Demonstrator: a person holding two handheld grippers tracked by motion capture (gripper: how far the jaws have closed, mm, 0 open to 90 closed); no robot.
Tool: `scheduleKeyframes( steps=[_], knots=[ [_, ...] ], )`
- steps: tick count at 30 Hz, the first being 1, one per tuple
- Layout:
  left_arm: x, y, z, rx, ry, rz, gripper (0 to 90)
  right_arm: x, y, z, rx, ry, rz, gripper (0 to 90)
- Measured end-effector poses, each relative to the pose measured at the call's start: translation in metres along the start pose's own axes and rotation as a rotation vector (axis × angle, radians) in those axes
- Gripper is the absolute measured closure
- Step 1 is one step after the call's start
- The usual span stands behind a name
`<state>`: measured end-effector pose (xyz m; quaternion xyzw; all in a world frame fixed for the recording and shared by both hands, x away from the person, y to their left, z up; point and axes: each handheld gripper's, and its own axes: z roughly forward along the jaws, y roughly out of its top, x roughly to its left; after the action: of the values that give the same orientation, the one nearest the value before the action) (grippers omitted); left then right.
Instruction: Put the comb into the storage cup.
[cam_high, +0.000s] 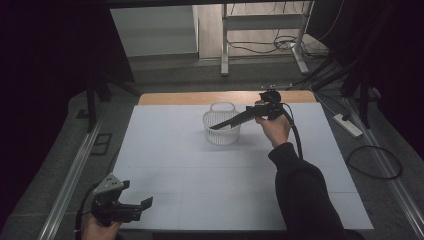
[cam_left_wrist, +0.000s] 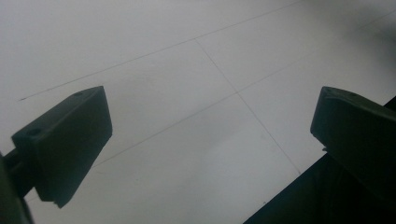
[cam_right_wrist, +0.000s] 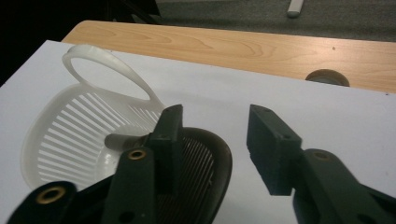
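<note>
A white slotted basket (cam_high: 222, 136) with a loop handle stands on the white sheet toward the far middle of the table. My right gripper (cam_high: 217, 126) reaches over its rim from the right. In the right gripper view the basket (cam_right_wrist: 70, 140) lies at the left, and a dark slotted scoop-like piece (cam_right_wrist: 205, 163) rests at its near side, just under one jaw. The right gripper (cam_right_wrist: 215, 114) is open, with bare sheet showing between its jaws. My left gripper (cam_high: 136, 194) is held low at the front left corner. It (cam_left_wrist: 212, 95) is open wide over the sheet, holding nothing.
The white sheet (cam_high: 200, 165) covers most of the wooden table (cam_right_wrist: 233, 46), whose far strip has a round cable hole (cam_right_wrist: 327, 77). Beyond the table are metal desk legs (cam_high: 225, 50) and loose cables. A power strip (cam_high: 348, 125) lies on the floor at the right.
</note>
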<state>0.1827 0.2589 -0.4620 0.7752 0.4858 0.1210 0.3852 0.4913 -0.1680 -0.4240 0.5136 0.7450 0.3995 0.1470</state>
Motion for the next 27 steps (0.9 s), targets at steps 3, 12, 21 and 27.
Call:
scheduleKeyframes(
  steps=[3, 12, 21, 27],
  knots=[
    [0.0, 0.0, 0.0, -0.001, 0.001, 0.0, 0.0, 0.0, 0.0, -0.001, 0.003, -0.013, -0.005, 48.7],
    [0.0, 0.0, 0.0, -0.001, 0.001, -0.002, 0.0, 0.004, 0.001, -0.01, 0.015, 0.003, -0.049, 33.6],
    [0.0, 0.0, 0.0, -0.002, 0.001, -0.006, 0.0, 0.009, -0.004, -0.017, 0.049, 0.011, -0.131, 14.6],
    [0.001, 0.0, -0.001, -0.006, 0.002, -0.012, 0.0, 0.012, -0.008, -0.024, 0.055, 0.045, -0.161, 11.0]
  ],
)
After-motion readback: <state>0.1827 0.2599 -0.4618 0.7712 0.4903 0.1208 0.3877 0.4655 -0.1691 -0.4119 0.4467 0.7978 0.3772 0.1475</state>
